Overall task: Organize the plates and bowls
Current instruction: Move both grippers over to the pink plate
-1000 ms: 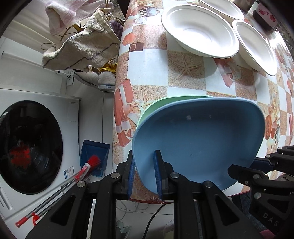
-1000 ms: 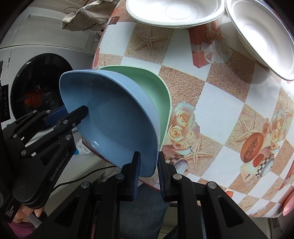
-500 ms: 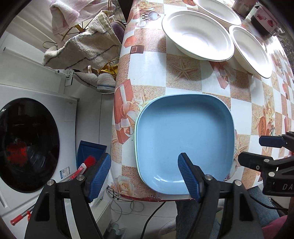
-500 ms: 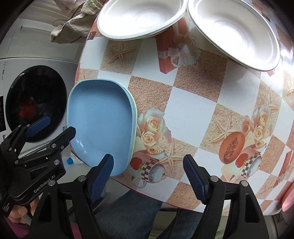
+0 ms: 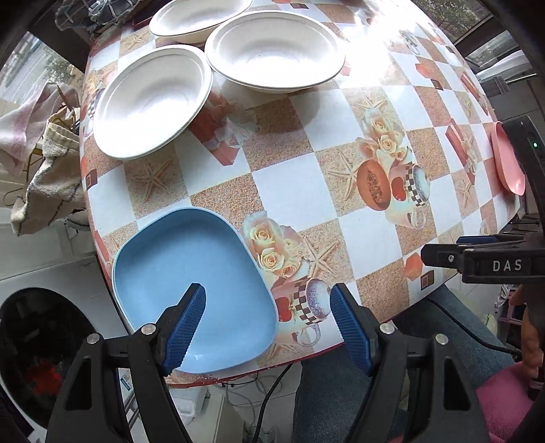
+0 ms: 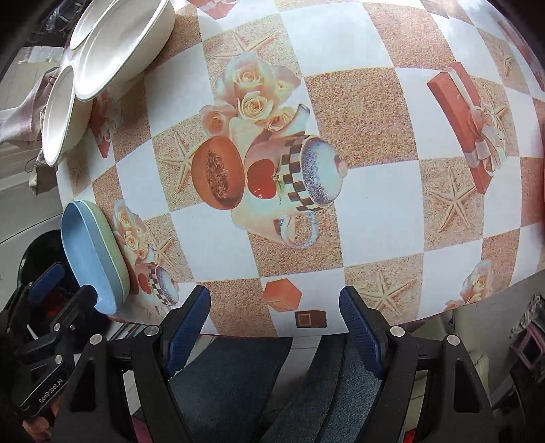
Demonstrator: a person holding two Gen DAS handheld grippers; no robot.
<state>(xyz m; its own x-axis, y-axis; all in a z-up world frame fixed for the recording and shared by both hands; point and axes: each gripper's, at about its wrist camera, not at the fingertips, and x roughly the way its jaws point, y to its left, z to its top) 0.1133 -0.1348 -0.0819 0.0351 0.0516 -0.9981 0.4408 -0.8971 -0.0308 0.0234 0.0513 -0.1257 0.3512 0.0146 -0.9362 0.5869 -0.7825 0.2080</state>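
Observation:
A blue plate [image 5: 194, 283] lies stacked on a green plate at the table's near left corner; in the right wrist view the blue plate [image 6: 85, 252] and the green rim [image 6: 117, 252] show edge-on at the left. My left gripper [image 5: 267, 323] is open and empty over the blue plate's near right edge. My right gripper [image 6: 274, 327] is open and empty above the table's front edge. Three white bowls [image 5: 150, 102], [image 5: 274, 51], [image 5: 201, 17] sit at the far left. A pink plate [image 5: 507, 160] lies at the right edge.
The patterned tablecloth [image 5: 299, 184] covers the table. A washing machine [image 5: 37, 347] stands to the left below the table. Towels [image 5: 41, 170] hang beside the left edge. A person's legs in jeans [image 6: 272, 381] are under the front edge.
Both grippers let go of the blue plate, which now lies flat on the green one. Both opened, pulled back and swung right; the right gripper now faces the table's middle.

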